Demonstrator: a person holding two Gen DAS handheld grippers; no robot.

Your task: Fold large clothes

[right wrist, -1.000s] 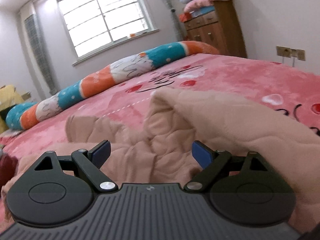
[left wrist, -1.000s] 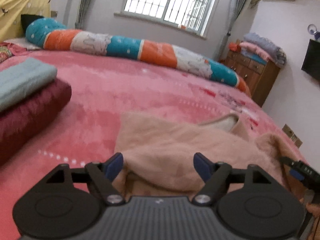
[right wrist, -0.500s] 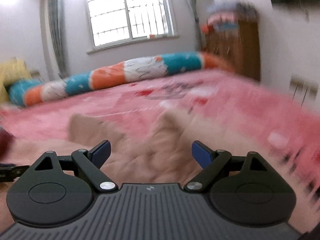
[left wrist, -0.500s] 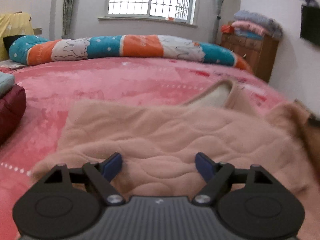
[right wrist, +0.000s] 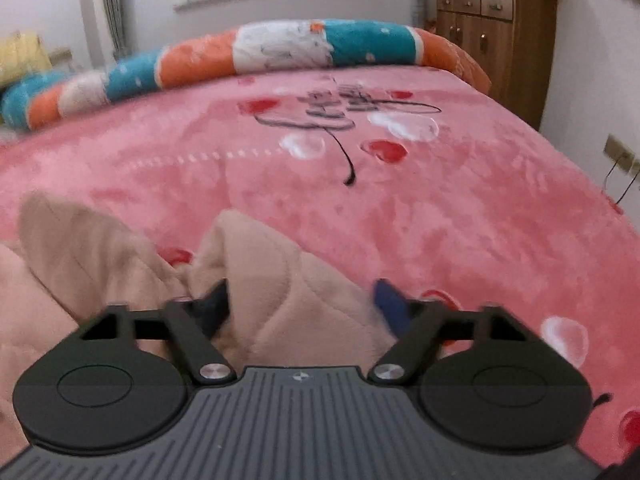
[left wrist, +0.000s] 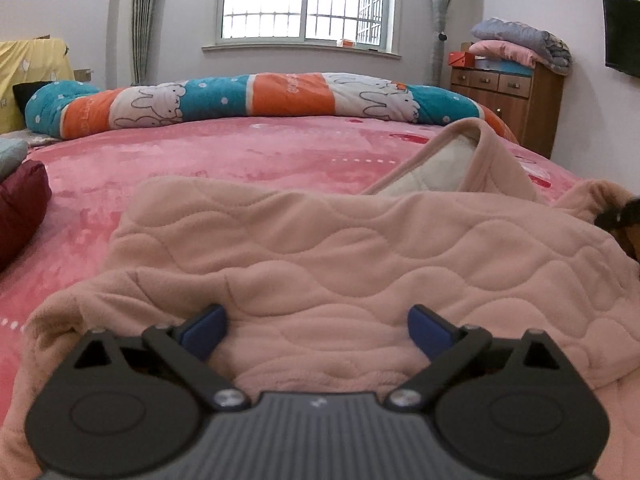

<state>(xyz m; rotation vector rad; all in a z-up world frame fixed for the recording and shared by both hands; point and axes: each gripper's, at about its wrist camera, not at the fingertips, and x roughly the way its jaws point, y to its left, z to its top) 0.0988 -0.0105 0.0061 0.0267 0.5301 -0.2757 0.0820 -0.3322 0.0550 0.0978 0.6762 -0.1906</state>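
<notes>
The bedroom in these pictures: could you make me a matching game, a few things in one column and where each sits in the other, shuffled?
Things:
1. peach quilted garment
2. striped bolster pillow
3. folded blankets
4. maroon cushion

Places:
A. on top of the wooden dresser
B. at the left edge of the bed
C. along the far side of the bed, under the window
D. spread on the bed nearest the fingers

Pairs: 1-D, 2-C, 3-A, 4-B

Daylight from window (left wrist: pixel 304 2), bright glare there. My left view sharp. My right view blurry. Edges bend, corners dark.
</notes>
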